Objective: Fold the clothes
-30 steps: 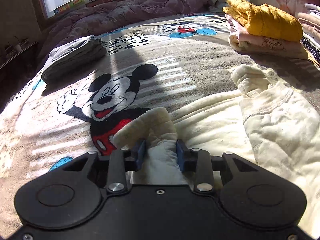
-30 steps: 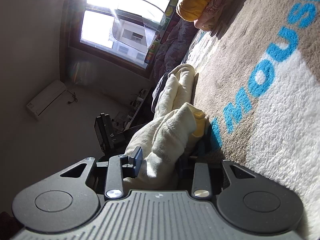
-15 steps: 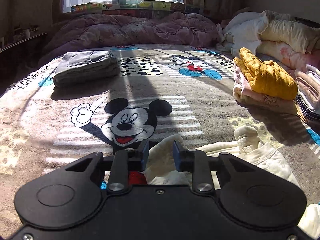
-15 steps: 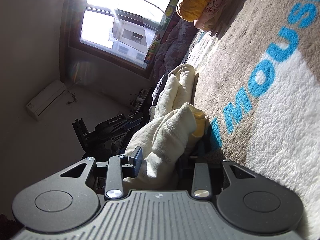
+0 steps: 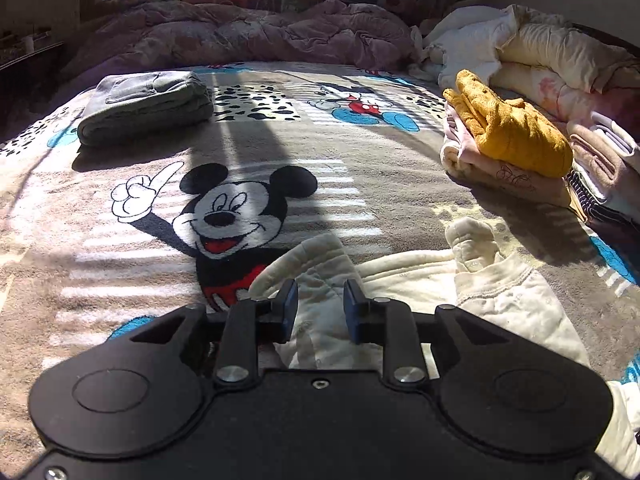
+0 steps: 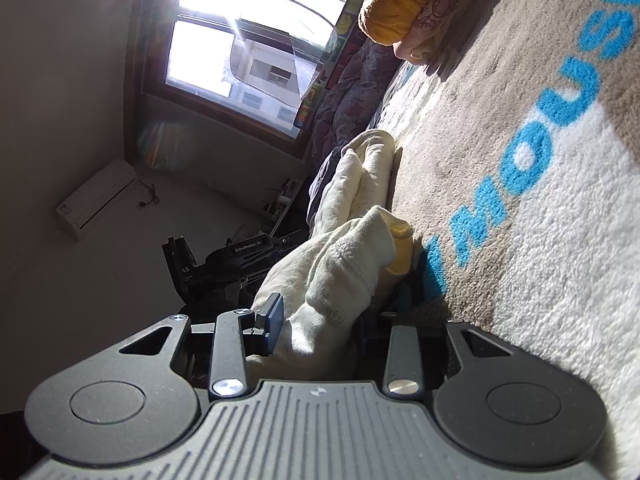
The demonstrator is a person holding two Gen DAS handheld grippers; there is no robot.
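A: Cream garment [image 5: 420,276] lies spread on the cartoon-mouse blanket [image 5: 360,160] covering the bed, near edge, right of the printed mouse face. 1 padded sleeve [image 5: 316,264] loops up toward the left camera.

B: Left hand-held gripper [image 5: 319,304]?

A: Jaws parted, sleeve fabric lying in the gap. Whether the pads touch the cloth, cannot tell.

B: Right hand-held gripper [image 6: 320,320]?

A: Rolled on its side, low against the blanket. A thick bunch of the same cream garment [image 6: 344,264] fills the space between its fingers; left finger [image 6: 272,320] presses the fabric, the other is mostly hidden behind it. Clamped on the garment. A yellow lining edge [image 6: 402,248] shows at the fold.

B: Surroundings?

A: Folded grey garment [image 5: 148,104] far left on the blanket, well apart from the cream one. Right side: mustard-yellow fleece [image 5: 508,128] on top of a folded pink piece [image 5: 488,168], more stacked clothes [image 5: 600,168] beside them. Rumpled mauve comforter [image 5: 248,36] along the far edge under the window [image 6: 248,48]. Wall air conditioner [image 6: 96,200] visible from the right camera, also the left tool's black body [image 6: 224,260] beyond the cloth.
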